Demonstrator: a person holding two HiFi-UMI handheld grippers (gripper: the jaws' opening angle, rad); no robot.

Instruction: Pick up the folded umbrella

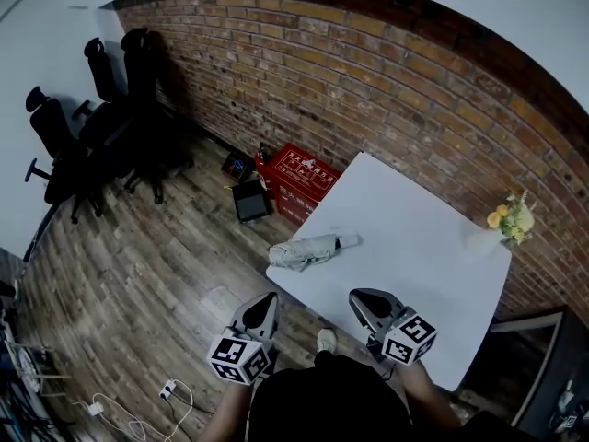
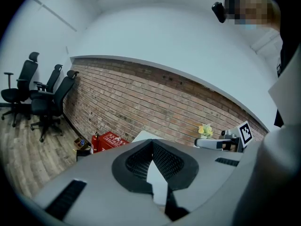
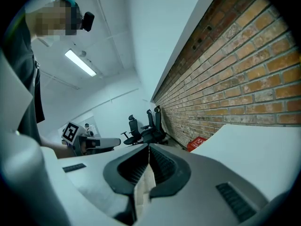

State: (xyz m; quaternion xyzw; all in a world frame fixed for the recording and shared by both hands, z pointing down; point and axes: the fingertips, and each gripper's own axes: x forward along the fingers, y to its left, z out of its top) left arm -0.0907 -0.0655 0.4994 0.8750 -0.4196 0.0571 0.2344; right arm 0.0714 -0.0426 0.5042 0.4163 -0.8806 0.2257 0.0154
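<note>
Approach step, nothing yet grasped: folded umbrella (image 1: 313, 250) lay at the worktop's (image 1: 419, 238) 9 o'clock edge, 1 o'clock of the left gripper (image 1: 267, 299), 11 o'clock of the right gripper (image 1: 362, 299), both with fingers (image 2: 165, 161) clenched empty; next move likely needed them released.

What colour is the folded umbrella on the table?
The umbrella is light grey; the head view shows it best.

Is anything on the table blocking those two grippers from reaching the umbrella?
Nothing visible does. The umbrella lies by the left corner of the table, with nothing between it and the left gripper or the right gripper. The flowers stand far off to the right.
</note>
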